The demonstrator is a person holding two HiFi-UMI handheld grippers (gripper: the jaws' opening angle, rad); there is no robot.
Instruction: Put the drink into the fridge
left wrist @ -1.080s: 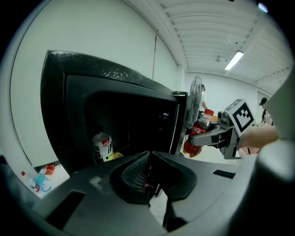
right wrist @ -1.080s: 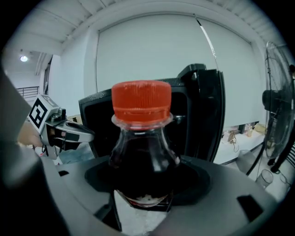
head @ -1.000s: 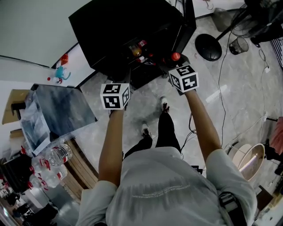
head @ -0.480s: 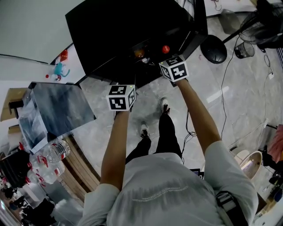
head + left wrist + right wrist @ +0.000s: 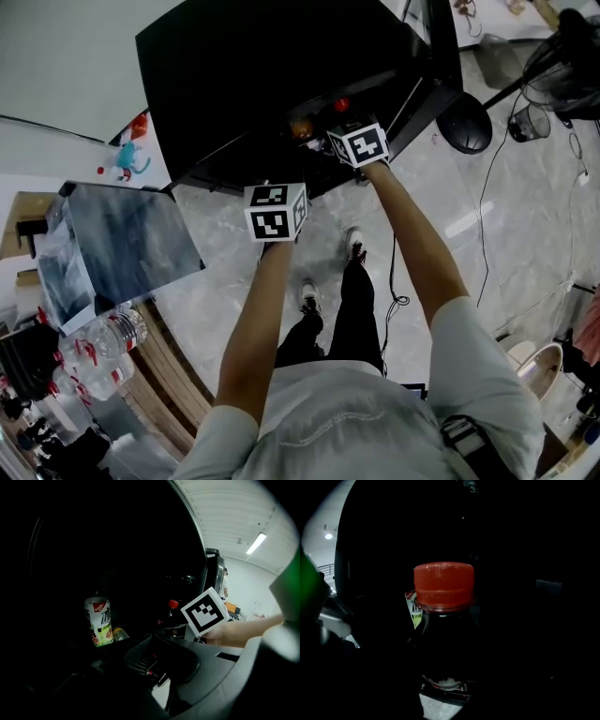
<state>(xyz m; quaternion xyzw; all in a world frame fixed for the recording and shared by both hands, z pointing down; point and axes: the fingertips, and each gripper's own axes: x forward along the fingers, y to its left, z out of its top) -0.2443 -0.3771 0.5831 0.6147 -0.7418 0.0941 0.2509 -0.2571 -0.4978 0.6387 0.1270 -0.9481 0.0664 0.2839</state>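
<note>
Holding drink [image 5: 444,620] at fridge [image 5: 234,66] opening, right gripper [image 5: 347,127] outstretched; left gripper [image 5: 152,665] closed, behind.

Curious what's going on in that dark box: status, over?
Right tongs shut on dark plastic bottle with red cap, at black fridge opening. Left tongs shut, empty, outside fridge. White printed can inside, left of bottle.

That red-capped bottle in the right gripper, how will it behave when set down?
Likely heavy for its size: the bottle looks full of dark liquid. Its smooth clear shoulders could slip in the right gripper. Tall and narrow, so it may tip.
</note>
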